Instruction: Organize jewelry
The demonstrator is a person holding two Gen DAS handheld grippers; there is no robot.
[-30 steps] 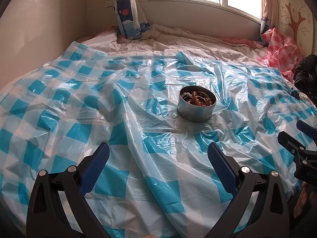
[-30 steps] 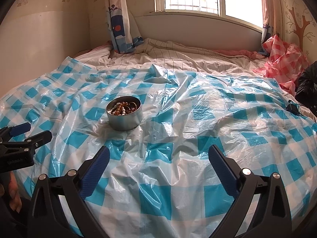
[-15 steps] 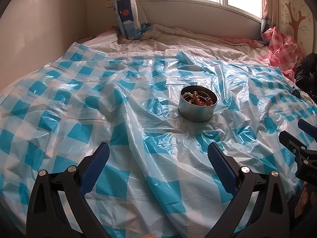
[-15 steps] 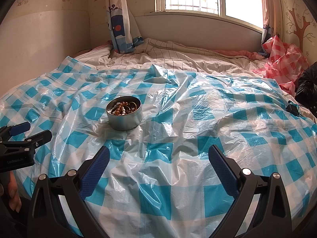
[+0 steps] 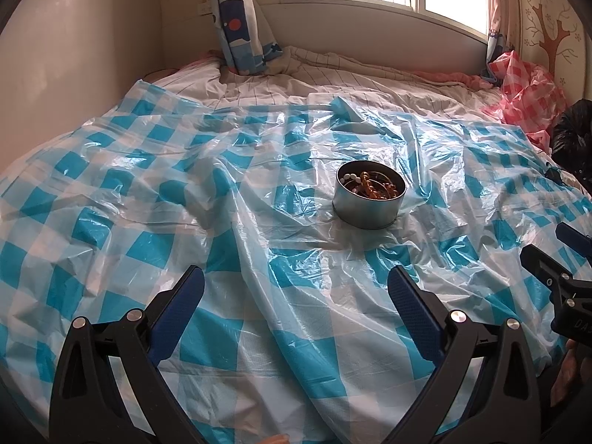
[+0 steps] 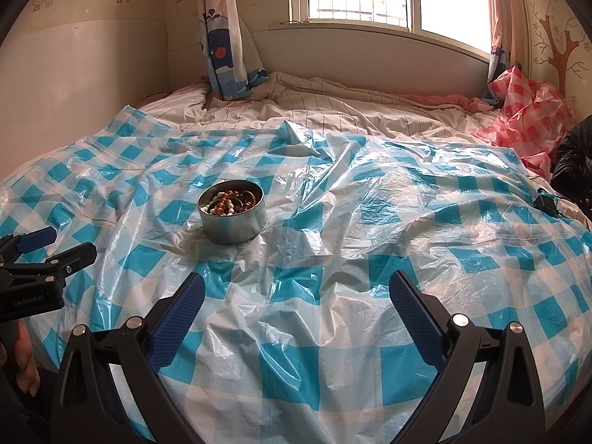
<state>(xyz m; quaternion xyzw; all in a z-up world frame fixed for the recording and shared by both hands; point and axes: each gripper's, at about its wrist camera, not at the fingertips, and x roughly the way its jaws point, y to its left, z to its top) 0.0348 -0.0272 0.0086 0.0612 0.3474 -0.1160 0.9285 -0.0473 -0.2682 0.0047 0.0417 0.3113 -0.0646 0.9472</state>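
Round metal tin (image 5: 369, 199) sits upright mid-bed on crinkled blue-checked plastic sheet (image 5: 236, 336); beaded jewelry (image 6: 227, 203) heaped inside. Left tongs (image 5: 296, 292) and right tongs (image 6: 296, 292) both spread wide, empty, hovering well short of tin.

The left gripper (image 5: 296, 296) and the right gripper (image 6: 296, 296) hover side by side, level, near the bed's front edge, both spread wide and empty.
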